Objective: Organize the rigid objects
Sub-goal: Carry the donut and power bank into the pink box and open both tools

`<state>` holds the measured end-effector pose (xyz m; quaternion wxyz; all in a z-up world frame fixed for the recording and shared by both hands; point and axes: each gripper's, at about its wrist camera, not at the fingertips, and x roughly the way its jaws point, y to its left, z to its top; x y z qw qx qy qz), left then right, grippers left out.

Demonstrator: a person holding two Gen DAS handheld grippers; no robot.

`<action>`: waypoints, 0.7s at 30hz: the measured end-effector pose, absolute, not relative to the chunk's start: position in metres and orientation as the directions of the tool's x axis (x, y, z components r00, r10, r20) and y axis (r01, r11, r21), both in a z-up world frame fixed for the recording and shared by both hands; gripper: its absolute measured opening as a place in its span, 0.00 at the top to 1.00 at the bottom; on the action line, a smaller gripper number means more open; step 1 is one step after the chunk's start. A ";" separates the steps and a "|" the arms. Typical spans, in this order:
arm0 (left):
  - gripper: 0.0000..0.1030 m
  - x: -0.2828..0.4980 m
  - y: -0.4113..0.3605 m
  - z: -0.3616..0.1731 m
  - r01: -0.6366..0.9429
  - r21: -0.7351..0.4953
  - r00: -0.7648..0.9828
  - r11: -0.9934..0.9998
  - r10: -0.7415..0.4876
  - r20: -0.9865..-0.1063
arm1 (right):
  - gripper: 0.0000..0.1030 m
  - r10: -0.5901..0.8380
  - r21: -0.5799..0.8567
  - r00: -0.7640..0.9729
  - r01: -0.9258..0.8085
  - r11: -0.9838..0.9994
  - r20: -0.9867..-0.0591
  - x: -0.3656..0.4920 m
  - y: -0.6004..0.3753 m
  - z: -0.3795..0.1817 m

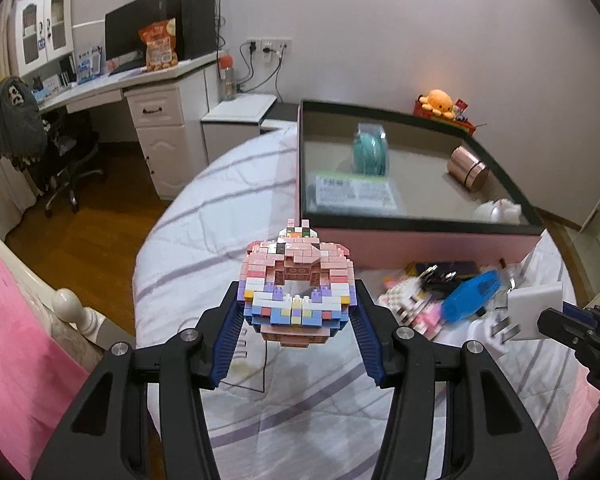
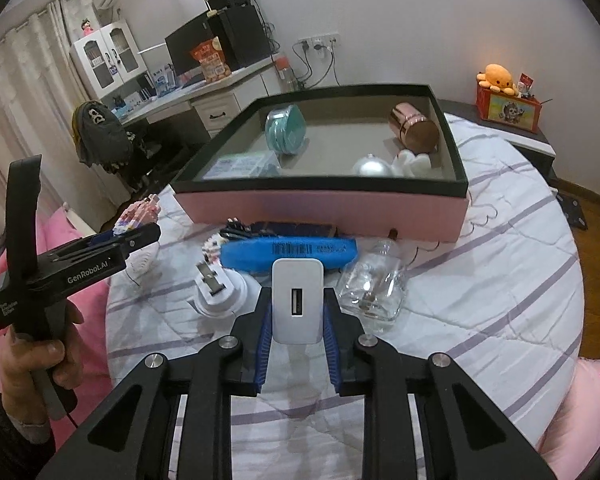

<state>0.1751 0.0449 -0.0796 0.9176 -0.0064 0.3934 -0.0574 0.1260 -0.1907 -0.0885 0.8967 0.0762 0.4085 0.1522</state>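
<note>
Pink and pastel bricks form the toy block model (image 1: 298, 280) clamped between the jaws of the left gripper (image 1: 298, 312), which holds it in the air above a bed (image 1: 204, 216) covered in a white quilt with purple stripes. At the same moment the right gripper (image 2: 298, 320) has its jaws closed on a white USB charger (image 2: 297, 300), its port facing the camera, also lifted clear of the quilt. Beyond both, a shallow pink box (image 2: 320, 212) with a dark rim sits on the bed; inside it lie a teal coil in clear wrap (image 2: 286, 128), a copper-coloured can (image 2: 414, 126) on its side, a silver ball (image 2: 372, 167), a white soft toy (image 2: 414, 162) and a flat printed packet (image 2: 240, 163). On the quilt just in front of the box lie a blue case with a barcode (image 2: 288, 254), a white plug adapter (image 2: 220, 292), a clear glass bottle (image 2: 374, 284) on its side and a second small block model (image 1: 408, 300), partly hidden behind the blue case. A desk (image 1: 140, 80) with a monitor (image 1: 136, 32) stands against the far wall, and an orange plush octopus (image 2: 496, 78) sits on a box beside the bed
</note>
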 end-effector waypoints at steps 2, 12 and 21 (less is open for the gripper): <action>0.49 0.174 0.044 -0.070 0.107 -0.058 0.695 0.993 -0.117 -0.709 | 0.78 0.340 0.262 0.629 -0.217 0.940 -0.700 0.127 -0.191 -0.082; 0.49 0.202 0.018 -0.017 0.147 -0.052 0.753 0.988 -0.146 -0.641 | 0.77 0.326 0.208 0.722 -0.251 0.945 -0.610 0.163 -0.190 -0.018; 0.49 0.263 -0.024 0.000 0.209 -0.083 0.739 0.974 -0.213 -0.638 | 0.77 0.285 0.186 0.739 -0.217 0.958 -0.610 0.242 -0.198 -0.004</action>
